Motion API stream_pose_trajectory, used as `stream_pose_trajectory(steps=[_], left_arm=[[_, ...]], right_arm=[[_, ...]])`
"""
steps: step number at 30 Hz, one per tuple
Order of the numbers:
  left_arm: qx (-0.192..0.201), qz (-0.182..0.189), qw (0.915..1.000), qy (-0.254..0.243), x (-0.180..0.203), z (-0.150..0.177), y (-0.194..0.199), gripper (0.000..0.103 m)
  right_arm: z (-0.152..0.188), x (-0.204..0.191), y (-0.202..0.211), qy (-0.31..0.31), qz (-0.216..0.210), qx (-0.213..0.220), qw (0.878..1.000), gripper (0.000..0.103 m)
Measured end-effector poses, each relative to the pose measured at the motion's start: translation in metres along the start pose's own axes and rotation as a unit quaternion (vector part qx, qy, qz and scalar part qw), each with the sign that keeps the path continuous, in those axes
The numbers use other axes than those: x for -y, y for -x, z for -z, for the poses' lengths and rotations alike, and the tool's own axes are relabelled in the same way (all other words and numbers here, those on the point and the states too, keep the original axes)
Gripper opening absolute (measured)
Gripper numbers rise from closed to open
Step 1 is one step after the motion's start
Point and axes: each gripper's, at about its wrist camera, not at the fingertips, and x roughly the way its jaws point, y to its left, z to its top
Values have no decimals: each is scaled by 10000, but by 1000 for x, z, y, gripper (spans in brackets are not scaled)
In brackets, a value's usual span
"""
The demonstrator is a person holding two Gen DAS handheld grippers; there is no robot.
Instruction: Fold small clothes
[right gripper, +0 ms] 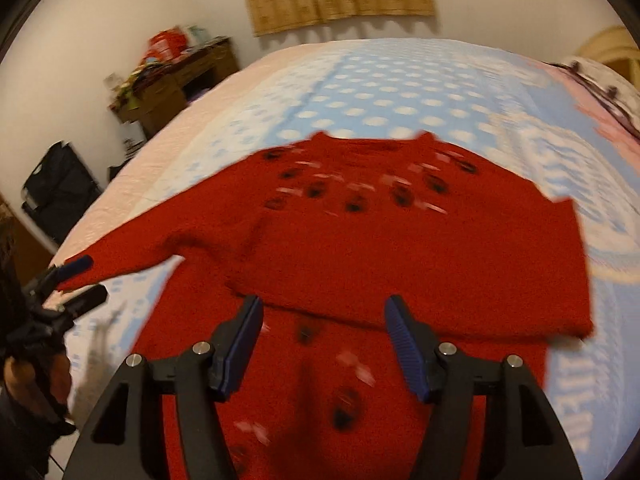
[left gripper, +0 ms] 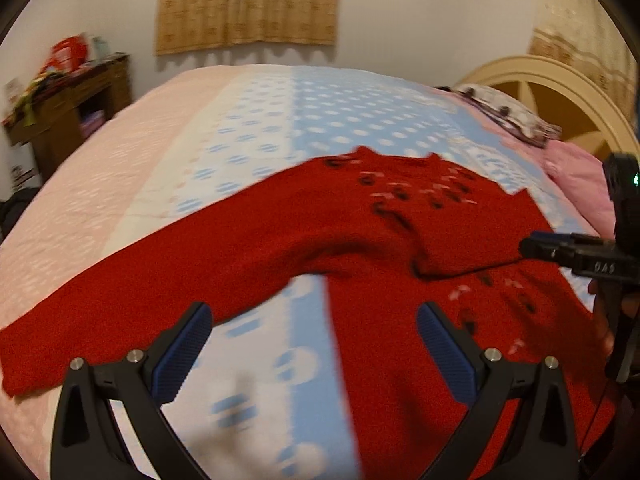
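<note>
1. While the wooden desk stood at far left in both views, only the right wrist view caught the black bag below it.
2. Only the left wrist view showed the cream headboard and pink pillow at right.
3. Spread on the dotted bedspread, the red sweater had one sleeve folded across its chest, the other stretched left.
4. Released and empty, the left gripper hovered over the sweater's hem and straight sleeve.
5. Likewise unclenched, the right gripper hung just above the folded sleeve's edge, gripping nothing.
</note>
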Motion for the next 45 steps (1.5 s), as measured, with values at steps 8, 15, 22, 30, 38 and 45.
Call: stream_pose_trajectory(steps=[8, 15, 22, 30, 38, 45], left_arm=[[-193, 335, 9978, -534, 57, -34, -34, 86], [-709, 695, 9949, -199, 71, -53, -89, 63], [-1279, 868, 9879, -112, 85, -47, -130, 46], [-621, 905, 9938, -173, 81, -57, -100, 11], [-22, 473, 9988, -157, 42, -76, -50, 11], [-366, 302, 9987, 173, 10, -59, -68, 11]], right_arm=[[44, 9, 19, 296, 346, 221, 9987, 64], [56, -2, 21, 703, 475, 481, 9952, 64], [60, -2, 20, 718, 449, 538, 9950, 65], [64, -3, 12, 722, 543, 388, 9952, 65], [64, -3, 8, 731, 555, 301, 9953, 65], [64, -4, 2, 786, 589, 162, 9950, 66]])
